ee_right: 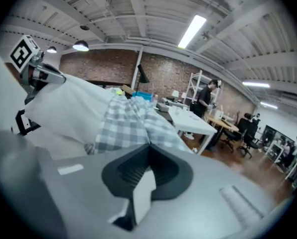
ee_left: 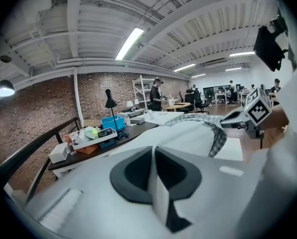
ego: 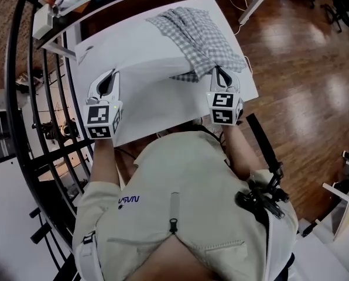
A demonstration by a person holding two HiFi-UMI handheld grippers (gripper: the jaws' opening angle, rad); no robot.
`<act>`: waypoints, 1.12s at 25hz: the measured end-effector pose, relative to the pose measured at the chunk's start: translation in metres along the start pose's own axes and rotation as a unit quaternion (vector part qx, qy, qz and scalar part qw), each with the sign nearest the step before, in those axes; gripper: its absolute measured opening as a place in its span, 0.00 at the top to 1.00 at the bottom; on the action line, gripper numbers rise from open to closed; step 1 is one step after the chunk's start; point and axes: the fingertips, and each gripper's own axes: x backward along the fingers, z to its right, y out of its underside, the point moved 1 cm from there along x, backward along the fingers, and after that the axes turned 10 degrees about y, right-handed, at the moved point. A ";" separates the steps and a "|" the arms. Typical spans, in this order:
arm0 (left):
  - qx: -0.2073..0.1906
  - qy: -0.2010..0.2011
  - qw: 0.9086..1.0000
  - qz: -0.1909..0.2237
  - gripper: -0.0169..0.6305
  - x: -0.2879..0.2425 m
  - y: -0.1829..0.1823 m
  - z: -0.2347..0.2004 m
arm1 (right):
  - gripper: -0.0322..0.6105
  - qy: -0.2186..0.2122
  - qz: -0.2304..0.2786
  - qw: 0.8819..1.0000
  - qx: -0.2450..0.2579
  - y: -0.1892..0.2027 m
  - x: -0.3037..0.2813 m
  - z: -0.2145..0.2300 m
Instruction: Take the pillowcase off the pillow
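- Wooden floor [ego: 303, 51]: glossy brown boards, filling the right side of the head view.
- Black railing [ee_left: 57, 128]: runs diagonally at the left of the left gripper view.
- Dark desk [ee_left: 134, 130]: left of centre in the left gripper view, cluttered.
- Blue bin [ee_left: 114, 122]: on the desk, open-topped.
- Black desk lamp [ee_left: 110, 101]: upright, just behind the blue bin.
- White tray [ee_left: 92, 137]: on the desk, left of the bin.
- Brick wall [ee_left: 34, 108]: left background.
- Ceiling strip light [ee_left: 131, 43]: lit, upper centre.
- Shelving unit [ee_left: 141, 91]: against the wall, centre background.
- Person [ee_left: 157, 93]: standing beside the shelving.
- White table [ee_right: 193, 123]: right of centre in the right gripper view.
- Office chairs [ee_right: 245, 128]: dark, at the right.
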 end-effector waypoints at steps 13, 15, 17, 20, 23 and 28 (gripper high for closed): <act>0.111 0.059 0.990 -0.059 0.95 -0.009 0.103 0.073 | 0.94 -0.033 -0.189 0.980 -0.053 0.130 -0.009 -0.005; 0.107 0.065 0.991 -0.055 0.95 -0.012 0.101 0.080 | 0.94 -0.044 -0.196 0.978 -0.051 0.133 -0.007 -0.006; 0.098 0.065 0.992 -0.054 0.94 -0.010 0.098 0.085 | 0.92 -0.056 -0.198 0.977 -0.046 0.131 -0.004 -0.006; 0.070 0.055 0.995 -0.040 0.87 0.000 0.081 0.091 | 0.82 -0.080 -0.198 0.976 -0.044 0.124 0.007 -0.008; 0.051 0.049 0.998 -0.004 0.84 0.010 0.052 0.098 | 0.78 -0.109 -0.174 0.978 -0.036 0.098 0.018 -0.011; 0.029 0.043 0.994 0.100 0.91 0.021 -0.024 0.099 | 0.78 -0.189 -0.103 0.977 0.002 0.026 0.038 -0.023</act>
